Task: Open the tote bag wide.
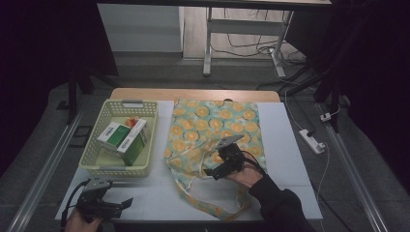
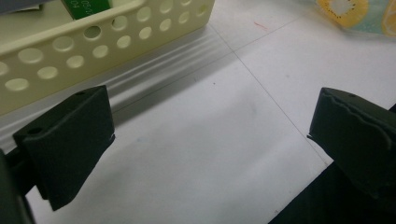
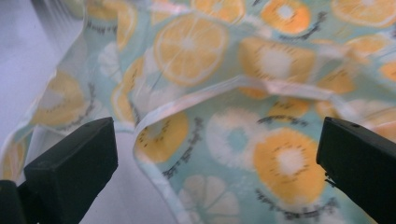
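A cloth bag (image 1: 215, 130) printed with orange and kiwi slices lies flat on the white table (image 1: 285, 145), its handles trailing toward the near edge. My right gripper (image 1: 212, 170) hovers over the bag's lower left part, jaws wide open with nothing between them; its own view looks down on the bag's hemmed mouth edge (image 3: 196, 100). My left gripper (image 1: 126, 203) rests open at the table's near left corner, just in front of the basket (image 2: 93, 37), with bare table between its jaws.
A pale yellow perforated basket (image 1: 113, 166) stands at the left and holds green-and-white boxes (image 1: 123, 137). A power strip (image 1: 312, 141) and cables lie on the floor to the right. A desk frame (image 1: 208, 43) stands beyond the table.
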Tool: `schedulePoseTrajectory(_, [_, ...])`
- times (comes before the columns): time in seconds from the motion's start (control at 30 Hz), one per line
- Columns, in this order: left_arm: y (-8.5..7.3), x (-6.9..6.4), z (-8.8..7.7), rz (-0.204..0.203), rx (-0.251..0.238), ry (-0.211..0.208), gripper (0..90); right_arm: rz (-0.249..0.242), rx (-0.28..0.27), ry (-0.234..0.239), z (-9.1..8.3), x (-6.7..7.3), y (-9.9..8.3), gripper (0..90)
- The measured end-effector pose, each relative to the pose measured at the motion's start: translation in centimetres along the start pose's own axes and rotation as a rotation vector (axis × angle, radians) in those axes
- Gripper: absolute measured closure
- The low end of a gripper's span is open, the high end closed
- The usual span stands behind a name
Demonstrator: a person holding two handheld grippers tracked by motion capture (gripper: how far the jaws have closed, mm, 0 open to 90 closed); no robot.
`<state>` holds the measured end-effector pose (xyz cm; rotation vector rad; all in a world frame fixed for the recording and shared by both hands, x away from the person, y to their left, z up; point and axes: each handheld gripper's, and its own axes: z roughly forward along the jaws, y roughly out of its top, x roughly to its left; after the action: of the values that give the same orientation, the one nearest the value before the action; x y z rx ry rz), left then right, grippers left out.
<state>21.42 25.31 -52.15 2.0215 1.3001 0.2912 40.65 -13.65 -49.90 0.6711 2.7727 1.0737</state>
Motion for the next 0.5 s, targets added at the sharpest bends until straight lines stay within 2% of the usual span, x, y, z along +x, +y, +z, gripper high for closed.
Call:
schedulePoseTrajectory(0.13, [0.0,0.0,0.0,0.001,0.000,0.000,0.1,-0.024,0.022,0.004,0.7,0.6,-0.4,0.0])
schedulePoseTrajectory(0.23, [0.0,0.0,0.0,0.000,0.001,0.000,0.1,-0.051,0.059,0.010,1.6,1.5,-0.8,0.0])
schedulePoseTrajectory(0.37, [0.0,0.0,0.0,0.000,0.001,0.000,0.1,-0.088,0.093,-0.004,2.3,2.0,-1.0,0.0])
schedulePoseTrajectory(0.4, [0.0,0.0,0.0,0.000,0.001,0.000,0.1,-0.113,0.121,-0.004,2.7,2.2,-1.2,3.7])
schedulePoseTrajectory(0.5, [0.0,0.0,0.0,0.000,0.001,0.000,0.1,-0.138,0.126,-0.013,2.9,2.3,-1.3,8.4])
